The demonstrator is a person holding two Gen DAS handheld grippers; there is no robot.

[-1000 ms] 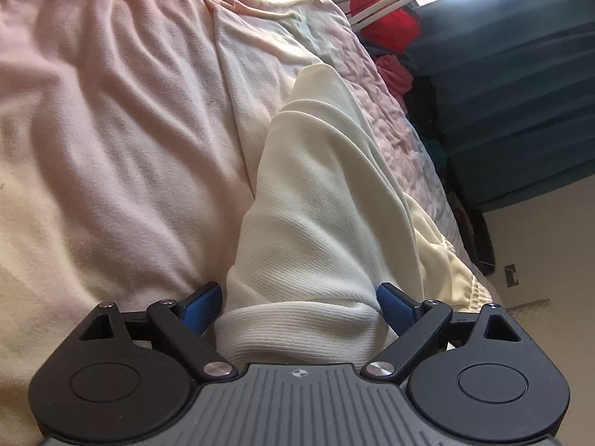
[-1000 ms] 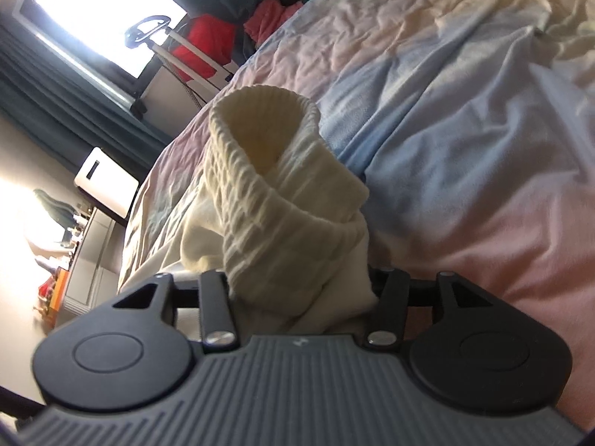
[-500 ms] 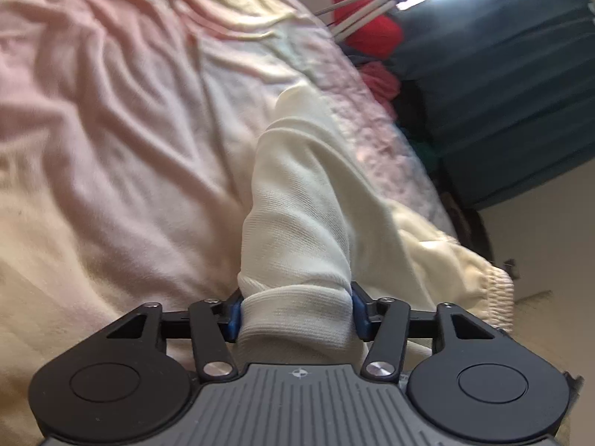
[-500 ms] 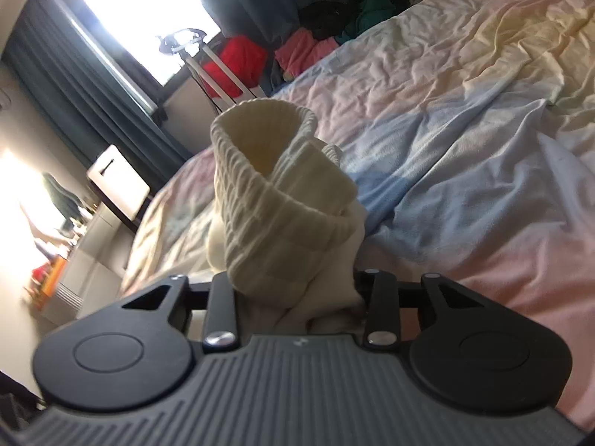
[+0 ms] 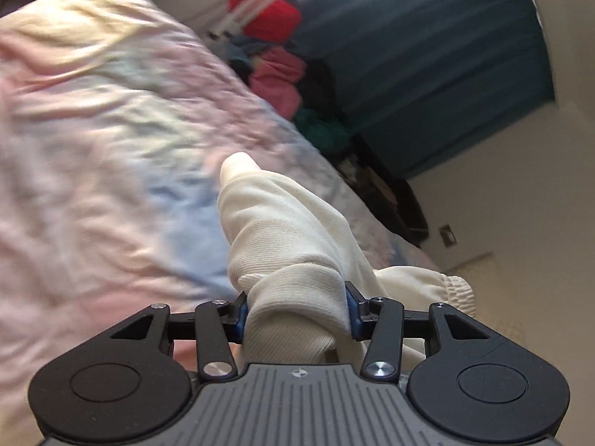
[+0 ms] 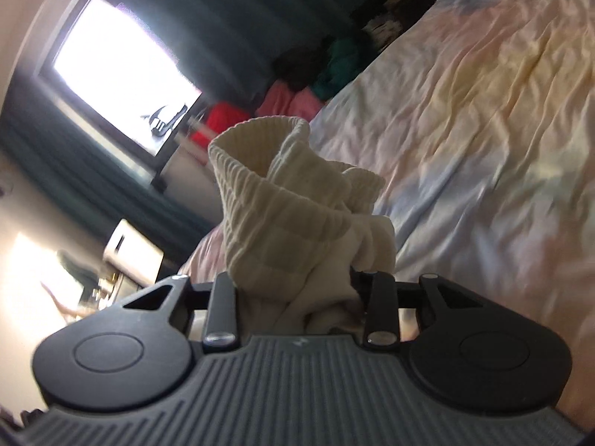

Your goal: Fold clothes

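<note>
Both of my grippers have risen off the bedspread (image 5: 111,141) since a second ago, and each has closed in on a cuff of the cream sweatshirt (image 5: 290,230), which now hangs lifted between them instead of lying flat.

Seen from my left wrist camera, my left gripper (image 5: 295,310) pinches a ribbed cuff (image 5: 293,297) between its blue pads (image 5: 241,317); its jaws have just been closing, with the cuff between them. That sleeve runs away from the jaws toward 12 o'clock, and the gathered hem of the sweatshirt bulges at 3 o'clock beside the right finger. Only this view shows the pale wall (image 5: 520,193) with a small socket plate, toward 3 o'clock.

Seen from my right wrist camera, my right gripper (image 6: 293,282) is clamped on the other ribbed cuff (image 6: 267,200), which stands up out of the jaws like an open tube, its mouth toward 12 o'clock. Only this view shows the bright window (image 6: 119,63) at 10 o'clock and a white box-shaped appliance (image 6: 132,252) at 9 o'clock.

Both views share the pastel bedspread, the dark teal curtains (image 5: 427,74) and a heap of red, pink and green clothes (image 6: 297,93) beyond the bed's far edge. Background detail is blurred.
</note>
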